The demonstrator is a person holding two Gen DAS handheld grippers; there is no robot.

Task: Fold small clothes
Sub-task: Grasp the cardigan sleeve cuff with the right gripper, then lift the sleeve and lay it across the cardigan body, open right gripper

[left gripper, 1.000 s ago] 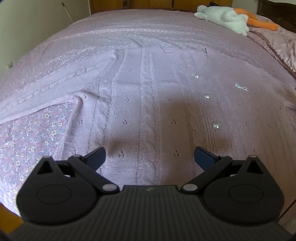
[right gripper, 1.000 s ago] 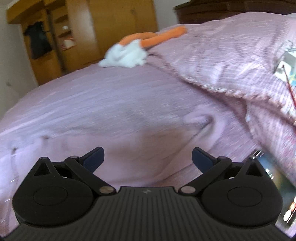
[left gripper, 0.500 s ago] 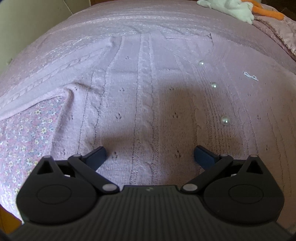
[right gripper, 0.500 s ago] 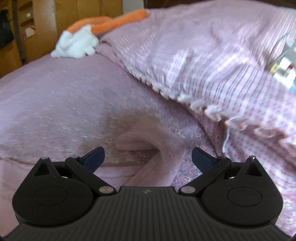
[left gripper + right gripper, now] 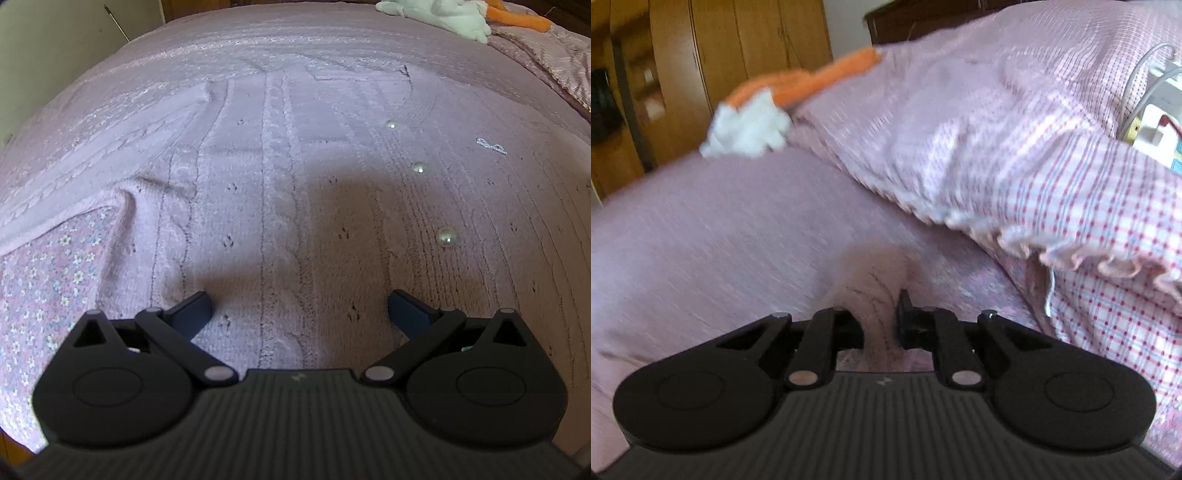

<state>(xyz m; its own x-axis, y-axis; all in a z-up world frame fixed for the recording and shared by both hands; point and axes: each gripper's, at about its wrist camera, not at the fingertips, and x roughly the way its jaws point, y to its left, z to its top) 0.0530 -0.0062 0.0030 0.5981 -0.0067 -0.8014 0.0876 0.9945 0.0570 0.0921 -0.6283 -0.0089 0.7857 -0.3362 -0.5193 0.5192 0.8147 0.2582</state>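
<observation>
Your right gripper has just closed on the sleeve of the cardigan spread on the bed, left gripper wide open and empty, so a thin pinch may slip when you lift

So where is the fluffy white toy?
In the left wrist view, the white plush toy lies at the bed's far right edge, beside the checked pillow.

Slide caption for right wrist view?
Right tongs pinch pink knit sleeve on the bed, beside checked pillow.
</observation>
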